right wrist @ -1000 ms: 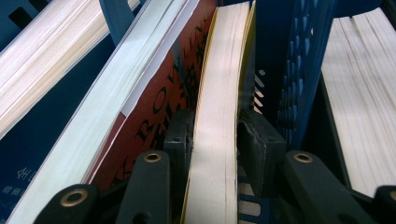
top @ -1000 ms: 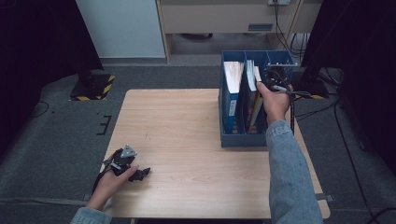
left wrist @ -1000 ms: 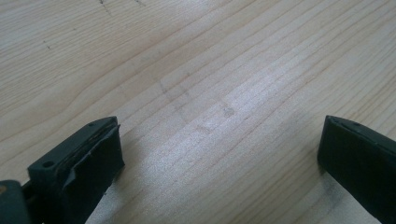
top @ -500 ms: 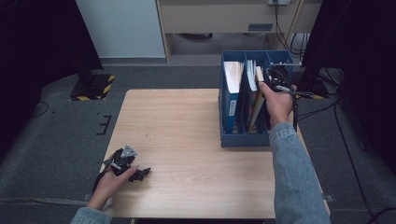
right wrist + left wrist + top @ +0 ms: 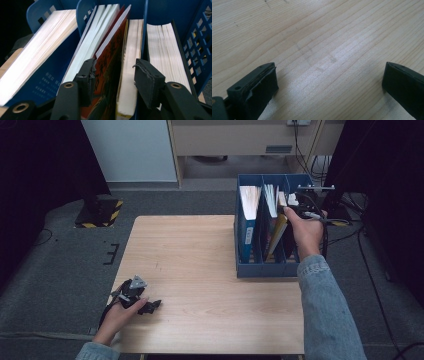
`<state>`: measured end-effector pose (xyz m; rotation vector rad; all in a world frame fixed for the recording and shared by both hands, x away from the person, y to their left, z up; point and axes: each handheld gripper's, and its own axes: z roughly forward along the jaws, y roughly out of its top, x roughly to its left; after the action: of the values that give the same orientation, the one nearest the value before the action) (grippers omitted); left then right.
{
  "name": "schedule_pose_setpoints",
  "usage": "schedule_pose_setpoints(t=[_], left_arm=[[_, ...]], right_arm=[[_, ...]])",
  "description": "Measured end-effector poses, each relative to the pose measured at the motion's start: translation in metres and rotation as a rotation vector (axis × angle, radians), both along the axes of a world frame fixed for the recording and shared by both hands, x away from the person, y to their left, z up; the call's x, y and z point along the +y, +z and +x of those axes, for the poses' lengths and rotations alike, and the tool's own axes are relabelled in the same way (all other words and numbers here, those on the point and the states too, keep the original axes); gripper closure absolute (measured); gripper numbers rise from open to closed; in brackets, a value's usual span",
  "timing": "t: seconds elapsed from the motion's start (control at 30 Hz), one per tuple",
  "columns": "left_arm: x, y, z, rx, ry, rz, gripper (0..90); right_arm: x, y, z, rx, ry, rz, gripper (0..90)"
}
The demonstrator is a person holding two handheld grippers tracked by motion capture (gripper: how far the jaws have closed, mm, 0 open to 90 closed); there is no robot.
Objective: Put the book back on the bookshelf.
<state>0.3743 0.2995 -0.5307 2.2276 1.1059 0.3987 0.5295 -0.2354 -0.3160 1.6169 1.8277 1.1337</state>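
Books sit filed in the rack [image 5: 265, 270]; our right gripper [image 5: 113, 75] has just been opening, jaws loose astride the red book [image 5: 110, 72]. Left gripper [image 5: 329, 85] rests open.

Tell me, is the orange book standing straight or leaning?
Leaning. In the blue file box, the orange book tilts against the white books beside it.

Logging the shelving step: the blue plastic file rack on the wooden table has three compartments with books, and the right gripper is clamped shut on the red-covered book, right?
Not quite. The right gripper view shows the right gripper open astride the red-covered book, its jaws having just been opening. The blue plastic file rack is as stated.
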Motion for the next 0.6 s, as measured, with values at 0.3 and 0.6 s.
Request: schedule_pose_setpoints(t=[0.3, 0.6], left_arm=[[0.0, 0.0, 0.0, -0.003, 0.002, -0.001, 0.0], [-0.001, 0.0, 0.0, -0.002, 0.004, -0.005, 0.0]], right_arm=[[-0.006, 0.003, -0.016, -0.004, 0.013, 0.003, 39.9], [-0.008, 0.004, -0.037, -0.036, 0.042, -0.007, 27.7]])
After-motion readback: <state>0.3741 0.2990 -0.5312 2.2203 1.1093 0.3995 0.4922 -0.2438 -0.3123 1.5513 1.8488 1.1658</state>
